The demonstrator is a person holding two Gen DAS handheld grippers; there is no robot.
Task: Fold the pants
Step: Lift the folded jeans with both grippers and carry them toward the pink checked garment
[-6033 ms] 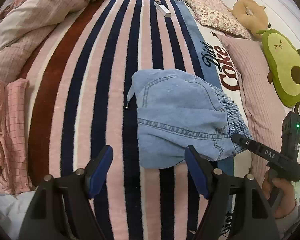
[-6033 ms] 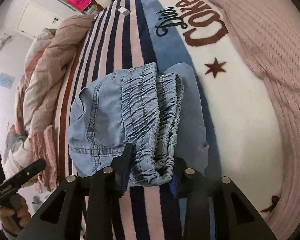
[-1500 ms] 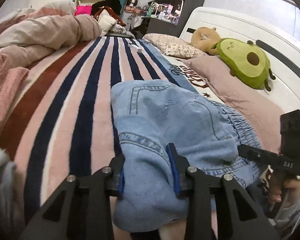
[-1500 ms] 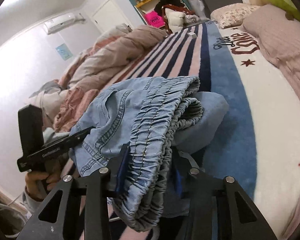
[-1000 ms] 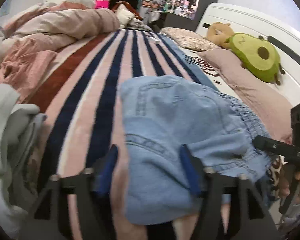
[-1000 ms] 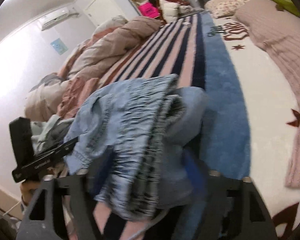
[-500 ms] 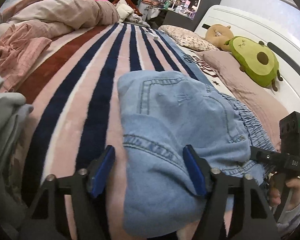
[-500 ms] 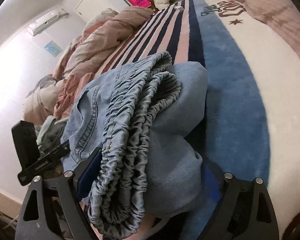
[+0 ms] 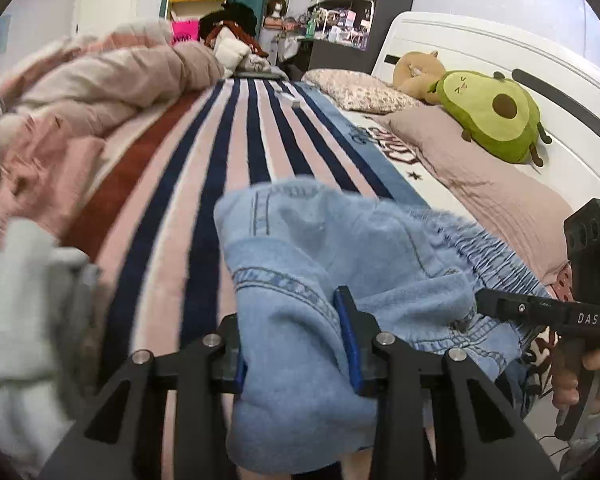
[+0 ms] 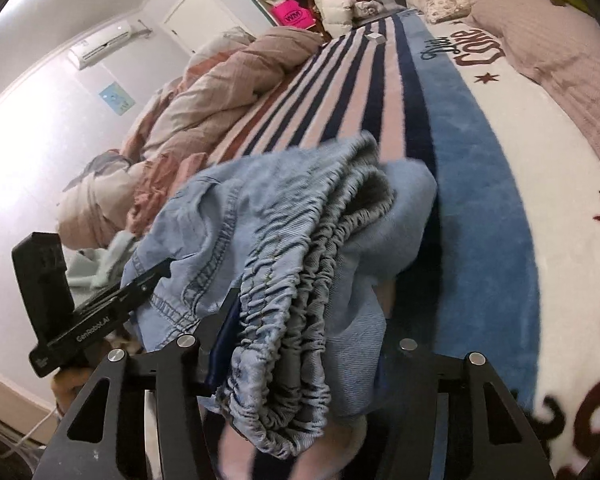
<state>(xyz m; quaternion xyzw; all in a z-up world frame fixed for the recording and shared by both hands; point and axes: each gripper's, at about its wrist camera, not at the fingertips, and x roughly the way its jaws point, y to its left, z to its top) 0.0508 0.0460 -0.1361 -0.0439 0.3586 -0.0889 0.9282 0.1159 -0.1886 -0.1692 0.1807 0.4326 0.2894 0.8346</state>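
The folded light-blue denim pants (image 9: 340, 248) hang over the near edge of the striped blanket (image 9: 236, 160), lifted at my end. My left gripper (image 9: 296, 336) is shut on the folded leg edge of the pants. My right gripper (image 10: 300, 344) is shut on the bunched elastic waistband (image 10: 300, 264); its right finger is hidden by the cloth. The right gripper also shows in the left wrist view (image 9: 540, 312), and the left gripper in the right wrist view (image 10: 100, 312).
A crumpled pink duvet (image 9: 100, 80) lies along the left of the bed. A pale grey-green garment (image 9: 24, 304) lies near left. Pillows (image 9: 480, 184) and an avocado plush (image 9: 492, 116) sit by the white headboard at right. A small white box (image 9: 294, 100) lies far up the blanket.
Both grippers were open around the pants half a second ago and have closed on them. The near end of the pants has risen off the blanket and the views tilted up.
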